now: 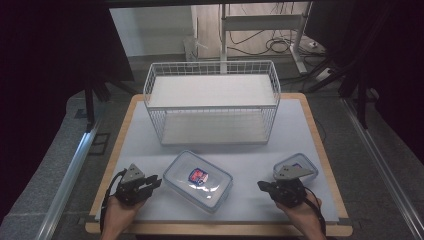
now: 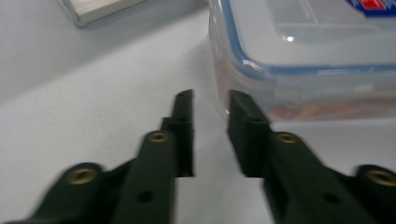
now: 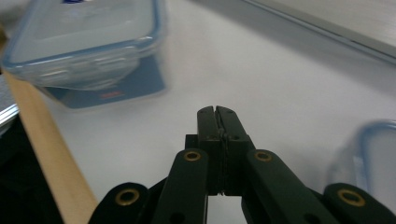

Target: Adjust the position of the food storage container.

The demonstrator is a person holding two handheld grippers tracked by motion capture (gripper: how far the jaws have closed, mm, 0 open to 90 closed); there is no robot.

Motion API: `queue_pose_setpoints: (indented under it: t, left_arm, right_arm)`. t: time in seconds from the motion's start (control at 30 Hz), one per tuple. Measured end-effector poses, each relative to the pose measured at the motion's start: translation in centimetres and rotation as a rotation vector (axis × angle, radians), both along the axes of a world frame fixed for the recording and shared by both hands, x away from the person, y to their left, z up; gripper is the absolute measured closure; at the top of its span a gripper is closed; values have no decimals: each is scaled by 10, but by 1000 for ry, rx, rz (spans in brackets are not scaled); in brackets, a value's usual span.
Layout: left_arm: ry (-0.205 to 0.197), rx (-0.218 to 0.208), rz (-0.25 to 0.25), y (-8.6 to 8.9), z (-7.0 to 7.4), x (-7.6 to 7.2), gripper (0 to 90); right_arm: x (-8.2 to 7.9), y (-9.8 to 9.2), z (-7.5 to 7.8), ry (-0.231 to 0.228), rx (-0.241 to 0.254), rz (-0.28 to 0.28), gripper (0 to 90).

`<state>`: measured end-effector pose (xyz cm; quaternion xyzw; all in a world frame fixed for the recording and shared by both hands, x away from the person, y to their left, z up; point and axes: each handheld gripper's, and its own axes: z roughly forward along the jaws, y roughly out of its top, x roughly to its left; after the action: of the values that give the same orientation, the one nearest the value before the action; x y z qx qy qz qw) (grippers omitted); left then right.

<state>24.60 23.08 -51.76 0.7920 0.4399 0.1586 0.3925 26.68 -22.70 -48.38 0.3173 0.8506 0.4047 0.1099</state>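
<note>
At table front, centre, the big lidded container (image 1: pixel 198 181) lies flat w/ left gripper (image 1: pixel 154 183) just beside its corner, jaws slightly apart, nothing betw. them. Right gripper (image 1: pixel 263 185) closed, empty. Probably light, stiff, slick plastic; grab lid rim/side latch.

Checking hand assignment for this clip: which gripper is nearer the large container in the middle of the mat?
Left. The left gripper sits just off the large container's left end, jaws apart and empty. The right gripper is farther off, jaws shut.
</note>
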Motion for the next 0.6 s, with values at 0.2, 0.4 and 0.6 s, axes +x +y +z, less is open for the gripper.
queue_pose_setpoints:
  t: [0.2, 0.4, 0.6]
  left_arm:
    - [17, -27, 11, -5, -5, 17, 886]
    - [33, -54, 0, -8, -8, 19, 893]
    - [60, -70, -3, -9, -10, 20, 896]
  right_arm:
    - [-7, 24, -7, 47, 16, 74, 896]
    - [-15, 49, -15, 99, 35, 154, 891]
    - [-15, 71, -20, 108, 30, 197, 890]
